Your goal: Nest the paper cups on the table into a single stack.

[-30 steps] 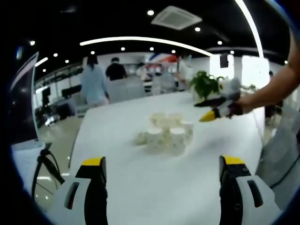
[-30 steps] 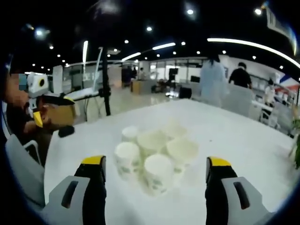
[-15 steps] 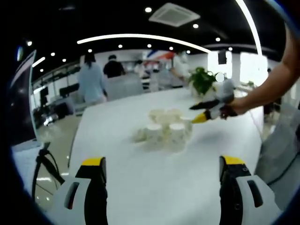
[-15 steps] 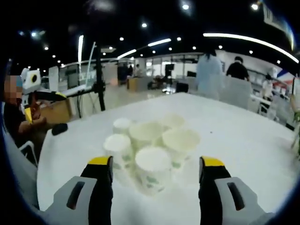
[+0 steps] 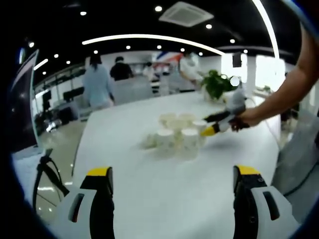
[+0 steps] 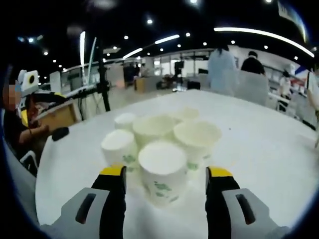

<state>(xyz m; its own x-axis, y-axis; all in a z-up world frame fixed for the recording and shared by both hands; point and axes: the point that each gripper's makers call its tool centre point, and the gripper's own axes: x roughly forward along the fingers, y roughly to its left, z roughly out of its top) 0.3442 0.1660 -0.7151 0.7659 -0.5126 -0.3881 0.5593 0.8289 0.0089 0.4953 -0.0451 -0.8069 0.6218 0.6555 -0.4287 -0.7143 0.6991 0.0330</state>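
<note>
Several white paper cups with green print stand bunched together on the white table [image 5: 149,199]. In the left gripper view the cup cluster [image 5: 177,137] lies well ahead of my left gripper [image 5: 173,172], which is open with nothing between its jaws. My right gripper [image 5: 212,128] comes in from the right, held by a person's hand, with its yellow tips at the cluster's right side. In the right gripper view my right gripper [image 6: 166,172] is open, and the nearest cup [image 6: 162,172] stands between its jaws. Other cups [image 6: 197,137] crowd close behind it.
A potted plant [image 5: 217,87] stands at the table's far end. A tripod [image 5: 45,174] is on the floor off the table's left edge. A small dark object [image 6: 60,133] lies near the table's edge. Several people stand in the background.
My right gripper has moved down and forward to the cups, so the nearest cup now stands between its jaws, which are slightly narrower. The left gripper has stayed where it was.
</note>
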